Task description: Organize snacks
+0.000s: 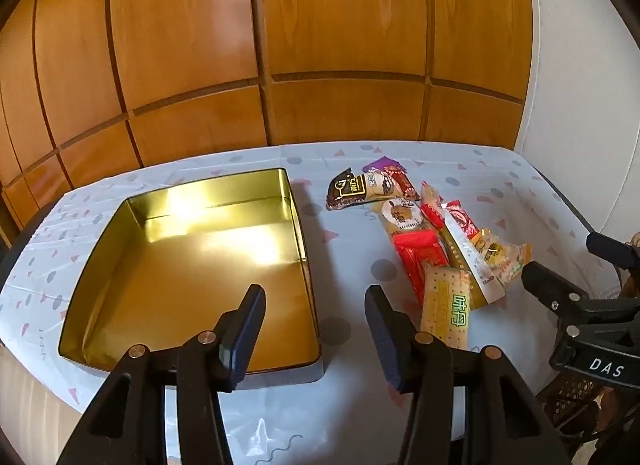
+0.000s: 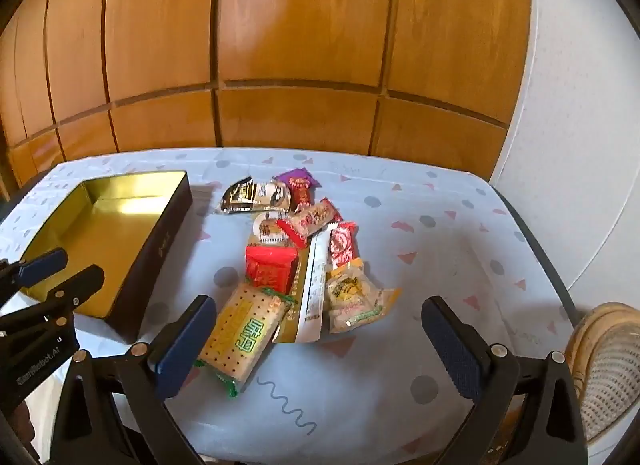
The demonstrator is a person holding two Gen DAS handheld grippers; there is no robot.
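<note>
Snacks (image 2: 304, 261) lie just beyond the wide-open right gripper (image 2: 320, 349).

Patterned tablecloth (image 2: 420, 233) spread underneath; wooden panelled cabinets (image 2: 300, 45) from nine to one o'clock; white wall (image 2: 572, 145) at two; wicker chair (image 2: 608, 365) at four.

Bright, sharp fisheye views (edges bowed), glare inside the tin (image 1: 192, 265).

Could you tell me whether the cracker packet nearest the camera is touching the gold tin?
Apart. The right wrist view shows a strip of bare tablecloth between the cracker packet and the dark outer wall of the gold tin.
</note>
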